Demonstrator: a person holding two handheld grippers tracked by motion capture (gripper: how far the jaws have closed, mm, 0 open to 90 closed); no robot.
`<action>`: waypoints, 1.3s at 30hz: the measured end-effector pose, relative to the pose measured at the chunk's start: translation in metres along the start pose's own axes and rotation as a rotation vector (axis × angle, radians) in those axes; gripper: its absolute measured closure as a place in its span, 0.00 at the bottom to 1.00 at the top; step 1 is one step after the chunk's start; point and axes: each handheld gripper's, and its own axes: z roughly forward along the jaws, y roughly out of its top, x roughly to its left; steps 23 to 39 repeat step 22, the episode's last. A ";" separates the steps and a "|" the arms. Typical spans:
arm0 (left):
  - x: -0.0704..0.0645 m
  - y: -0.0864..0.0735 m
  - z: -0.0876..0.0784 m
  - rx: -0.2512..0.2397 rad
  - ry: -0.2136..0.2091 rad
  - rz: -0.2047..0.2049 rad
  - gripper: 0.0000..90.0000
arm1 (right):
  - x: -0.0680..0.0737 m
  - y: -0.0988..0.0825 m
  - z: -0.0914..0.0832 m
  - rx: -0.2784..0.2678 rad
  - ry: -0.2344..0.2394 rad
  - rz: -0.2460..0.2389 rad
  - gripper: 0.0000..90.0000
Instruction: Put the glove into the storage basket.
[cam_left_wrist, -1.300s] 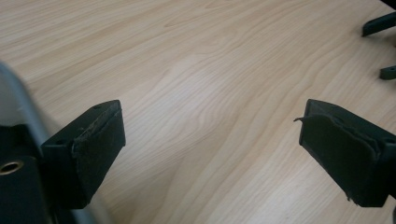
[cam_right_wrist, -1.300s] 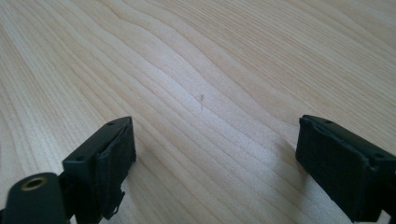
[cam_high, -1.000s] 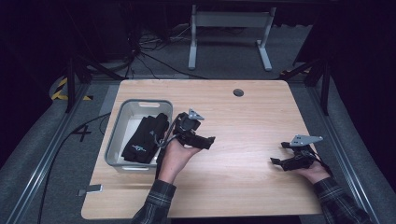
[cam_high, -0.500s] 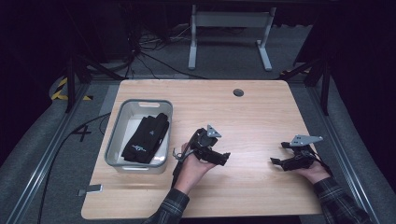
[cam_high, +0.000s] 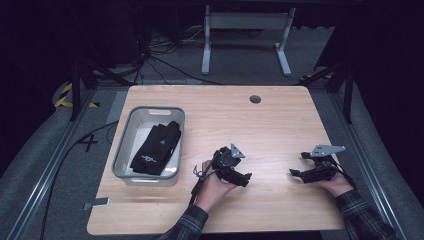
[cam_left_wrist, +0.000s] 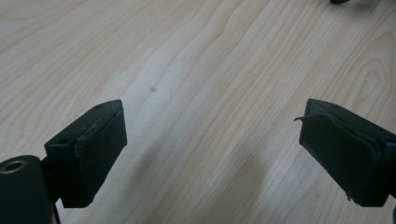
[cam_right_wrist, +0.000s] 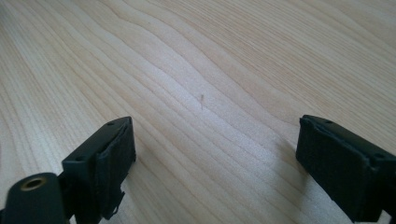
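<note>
**Two grippers empty, gloves in the tray**

Two gripper views showed jaws spread wide over bare wood. From the high view, the left gripper (cam_high: 246, 179) and right gripper (cam_high: 295, 173) sat near, while black gloves (cam_high: 156, 148), white marking unreadable, lay in the grey tray (cam_high: 126, 146) at left.

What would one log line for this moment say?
left gripper: open, empty | right gripper: open, empty | gloves: in bin

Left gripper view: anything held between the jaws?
No. The left gripper has its jaws spread wide apart with bare wooden table between them, holding nothing.
</note>
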 end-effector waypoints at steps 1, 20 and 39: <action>-0.001 -0.001 0.002 0.006 0.001 0.005 0.09 | 0.000 0.000 0.000 0.000 0.000 0.000 0.14; -0.007 -0.009 0.017 0.011 0.021 0.067 0.00 | 0.000 0.000 0.000 0.001 0.001 -0.001 0.14; -0.007 -0.009 0.017 0.011 0.021 0.067 0.00 | 0.000 0.000 0.000 0.000 0.001 -0.001 0.14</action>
